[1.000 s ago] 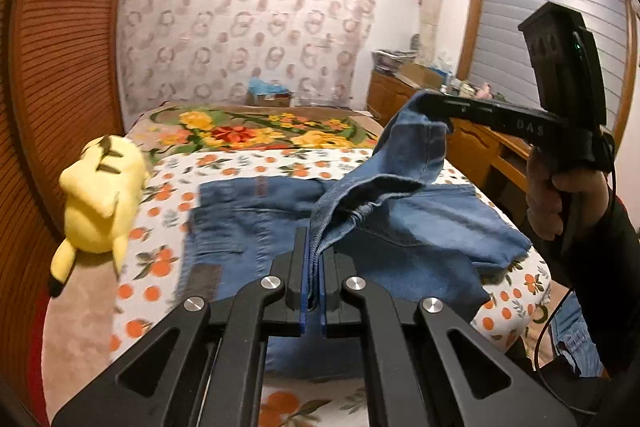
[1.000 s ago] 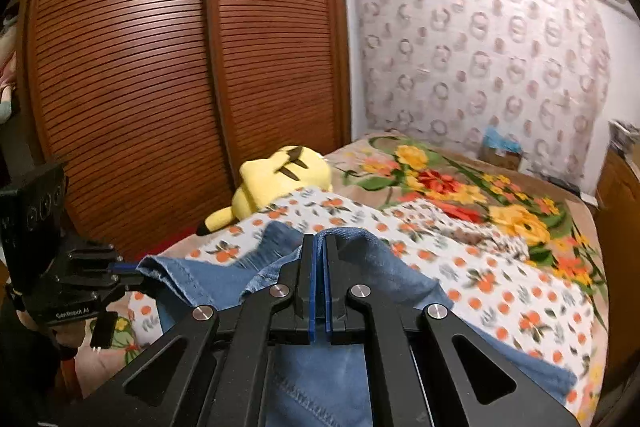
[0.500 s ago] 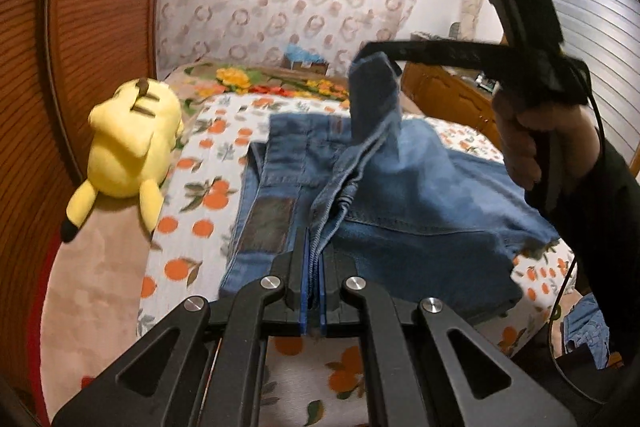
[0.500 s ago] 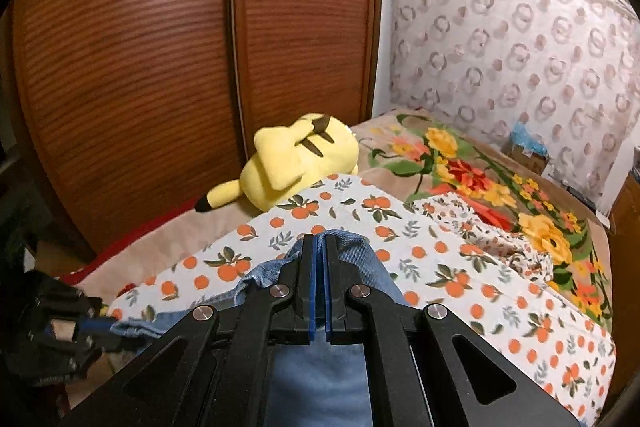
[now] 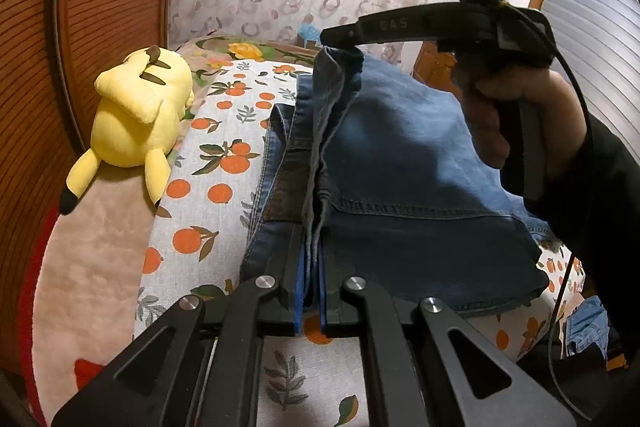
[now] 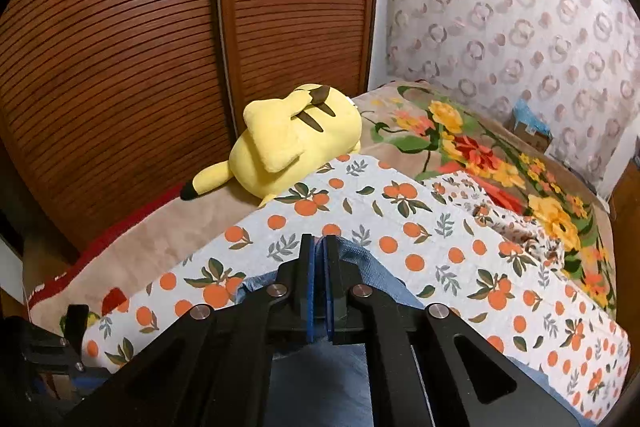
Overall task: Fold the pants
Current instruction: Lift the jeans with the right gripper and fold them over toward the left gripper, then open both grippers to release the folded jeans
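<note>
Pants (image 5: pixel 400 163): blue denim, centre to right of left-wrist frame, on orange-print sheet (image 5: pixel 208 163) over the bed. Folded layer lying over the lower one, one edge lifted toward upper centre.

Left gripper (image 5: pixel 310 291), bottom centre: clamped on the near denim edge, cloth pinched between the blue pads.

Right gripper (image 5: pixel 340 39), upper centre of same frame: closed on the raised far corner, fabric hanging below. In right-wrist view (image 6: pixel 318 291), denim (image 6: pixel 372 267) wedged between the pads.

Handling, judged: heavy for cloth, limp but with thick stiff seams; sags between two grips, low slip risk. Best hold at hem or seam corners, both layers together. Keep edge taut while lowering, else fold skews.

Plush toy (image 5: pixel 136 119) at left, apart from the pants.
</note>
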{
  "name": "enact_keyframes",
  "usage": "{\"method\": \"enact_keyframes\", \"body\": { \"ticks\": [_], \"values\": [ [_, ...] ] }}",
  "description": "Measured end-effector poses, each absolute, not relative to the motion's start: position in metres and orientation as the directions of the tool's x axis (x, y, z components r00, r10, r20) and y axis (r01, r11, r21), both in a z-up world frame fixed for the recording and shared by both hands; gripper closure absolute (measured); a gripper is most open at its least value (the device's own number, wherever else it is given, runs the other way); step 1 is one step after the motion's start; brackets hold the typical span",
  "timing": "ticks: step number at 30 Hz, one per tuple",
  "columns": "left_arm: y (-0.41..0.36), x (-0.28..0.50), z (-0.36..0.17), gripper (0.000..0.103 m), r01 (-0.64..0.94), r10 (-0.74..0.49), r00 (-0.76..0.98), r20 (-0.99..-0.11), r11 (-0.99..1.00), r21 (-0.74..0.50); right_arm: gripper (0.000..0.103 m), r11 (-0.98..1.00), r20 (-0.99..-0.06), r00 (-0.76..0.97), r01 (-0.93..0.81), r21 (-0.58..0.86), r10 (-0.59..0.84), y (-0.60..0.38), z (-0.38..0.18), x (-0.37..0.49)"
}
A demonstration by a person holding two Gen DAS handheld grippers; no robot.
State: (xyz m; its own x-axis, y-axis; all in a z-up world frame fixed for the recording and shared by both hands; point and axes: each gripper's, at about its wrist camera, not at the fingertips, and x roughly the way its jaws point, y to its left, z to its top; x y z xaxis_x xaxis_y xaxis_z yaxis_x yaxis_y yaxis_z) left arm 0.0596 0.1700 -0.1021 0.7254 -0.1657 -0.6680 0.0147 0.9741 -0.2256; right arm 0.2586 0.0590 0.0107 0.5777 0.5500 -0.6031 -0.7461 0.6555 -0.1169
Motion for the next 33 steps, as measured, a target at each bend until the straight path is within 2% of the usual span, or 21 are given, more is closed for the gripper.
{"method": "enact_keyframes", "body": {
  "ticks": [3,4,5,6,7,11,21,33],
  "values": [
    [0.17,0.058,-0.102,0.098,0.012,-0.159,0.724,-0.671,0.976,-0.219,0.079,0.659,-0.589,0.589,-0.742,-0.122,0.554,0.053,0.017,0.256],
    [0.17,0.058,-0.101,0.096,0.007,-0.153,0.724,-0.673,0.977,-0.214,0.068,0.659,-0.584,0.588,-0.743,-0.117,0.56,0.05,0.017,0.255],
    [0.17,0.059,-0.102,0.09,0.0,-0.142,0.723,-0.676,0.979,-0.206,0.06,0.661,-0.578,0.589,-0.743,-0.111,0.565,0.047,0.018,0.254],
    [0.17,0.059,-0.101,0.085,-0.009,-0.128,0.723,-0.679,0.981,-0.194,0.058,0.662,-0.572,0.589,-0.742,-0.104,0.571,0.042,0.022,0.253],
    [0.17,0.059,-0.101,0.083,-0.015,-0.116,0.724,-0.68,0.983,-0.184,0.057,0.663,-0.568,0.591,-0.742,-0.104,0.572,0.038,0.021,0.252],
    [0.172,0.058,-0.097,0.053,-0.023,-0.106,0.736,-0.669,0.983,-0.18,0.057,0.671,-0.549,0.611,-0.732,-0.119,0.57,0.013,0.023,0.241],
    [0.151,0.062,-0.086,0.053,0.004,-0.115,0.76,-0.64,0.985,-0.173,0.057,0.76,-0.563,0.66,-0.644,-0.082,0.498,-0.093,0.0,0.193],
    [0.084,0.078,-0.09,0.053,0.128,-0.194,0.725,-0.661,0.981,-0.147,0.057,0.808,-0.601,0.653,-0.588,-0.02,0.461,-0.144,-0.026,0.152]
  ]
}}
